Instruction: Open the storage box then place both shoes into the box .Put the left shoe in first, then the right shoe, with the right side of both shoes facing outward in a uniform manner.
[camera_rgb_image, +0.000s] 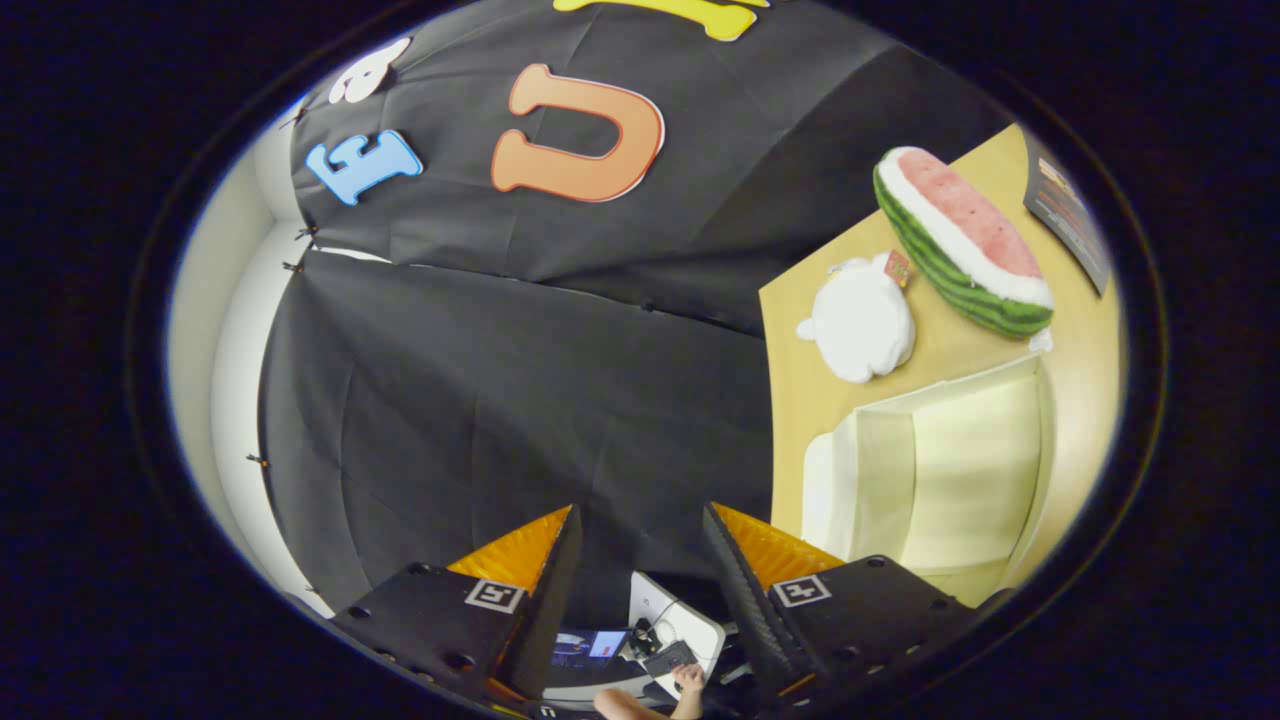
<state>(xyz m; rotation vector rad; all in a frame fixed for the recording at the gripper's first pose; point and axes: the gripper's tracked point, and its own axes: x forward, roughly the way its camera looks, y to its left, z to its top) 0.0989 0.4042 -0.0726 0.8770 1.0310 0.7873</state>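
Storage box smooth, boxy; gripper fingers apart.

A light wooden tabletop is seen on the right, tilted in the view, with black cloth hung behind it as the booth's wall. On the table, a plush watermelon slice with a striped green rind and pink flesh is laid near the far edge. Just beside it, a white plush toy carrying a small red tag is set. A dark booklet is placed at the far right edge. Low in the view, a lit screen and a person's hand on a dark device are glimpsed.
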